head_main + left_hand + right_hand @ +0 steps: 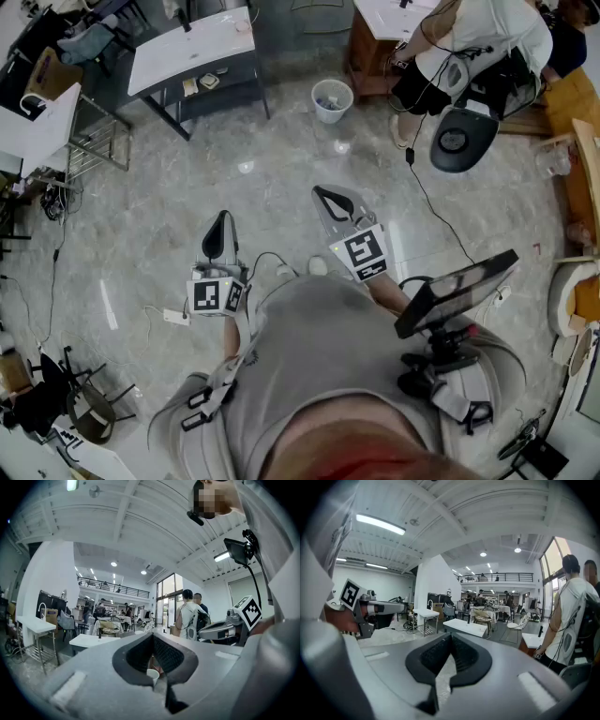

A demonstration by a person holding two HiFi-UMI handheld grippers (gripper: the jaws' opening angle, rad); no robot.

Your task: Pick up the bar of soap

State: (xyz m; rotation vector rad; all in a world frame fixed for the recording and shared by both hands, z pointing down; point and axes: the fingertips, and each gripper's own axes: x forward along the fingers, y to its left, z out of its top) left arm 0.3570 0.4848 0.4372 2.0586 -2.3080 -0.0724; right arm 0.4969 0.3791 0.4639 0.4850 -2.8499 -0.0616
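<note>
No bar of soap shows in any view. In the head view both grippers are held out level over the stone floor, in front of the person's body. My left gripper (221,223) is shut with nothing between its pads. My right gripper (328,195) is also shut and empty. In the left gripper view the black pads (140,651) meet at their tips, and a white cup far behind shows through the gap below. In the right gripper view the pads (464,653) meet the same way, with only floor beyond.
A white table (192,52) stands at the back left, with a white waste bin (331,98) on the floor near it. A person in a white shirt (478,47) and a black stool (462,139) are at the back right. A power strip (175,317) lies on the floor at the left.
</note>
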